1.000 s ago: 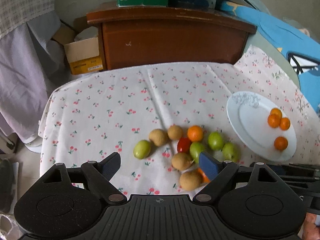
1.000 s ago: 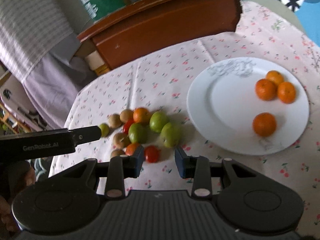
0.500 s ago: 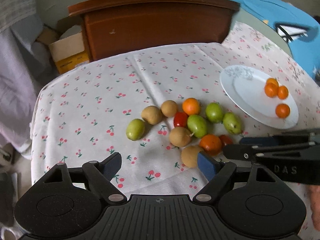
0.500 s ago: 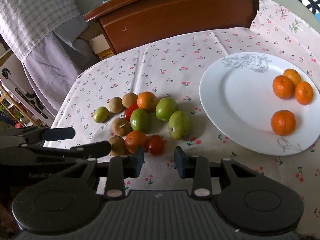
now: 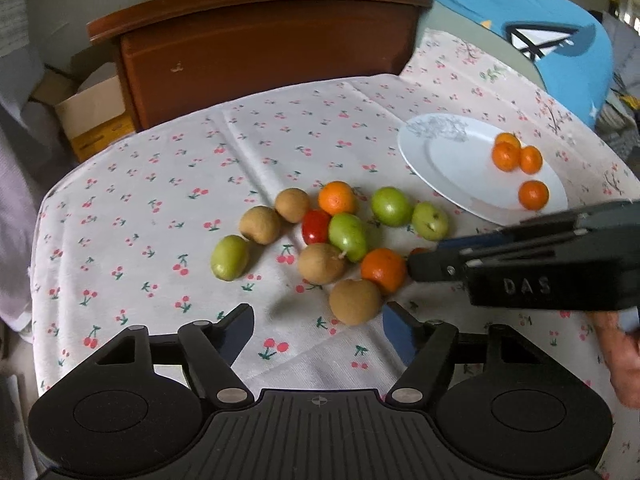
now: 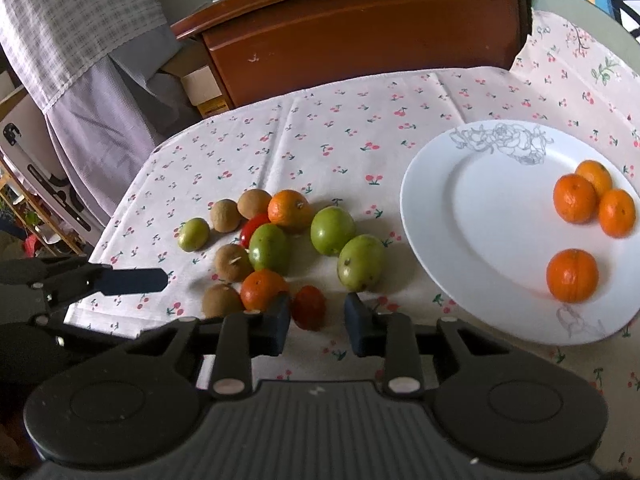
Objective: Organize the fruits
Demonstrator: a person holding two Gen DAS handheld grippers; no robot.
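A heap of loose fruit lies on the cherry-print tablecloth (image 5: 168, 208): green, brown, orange and red pieces. My right gripper (image 6: 318, 322) is open, its jaws on either side of a small red tomato (image 6: 309, 306) at the heap's near edge, next to an orange (image 6: 262, 289). In the left wrist view the right gripper (image 5: 424, 258) reaches in from the right beside that orange (image 5: 383, 270). My left gripper (image 5: 318, 326) is open and empty, just short of a brown fruit (image 5: 354, 301). A white plate (image 6: 472, 216) holds several oranges (image 6: 573, 275).
A brown wooden cabinet (image 5: 264, 48) stands behind the table, with a cardboard box (image 5: 90, 112) to its left. A blue cushion (image 5: 532, 36) lies at the back right. Cloth hangs over something at the left (image 6: 80, 40). The table's edge runs along the left.
Both grippers have moved forward toward the fruit heap. The right gripper's jaws now flank the red tomato. The fruit has not moved.
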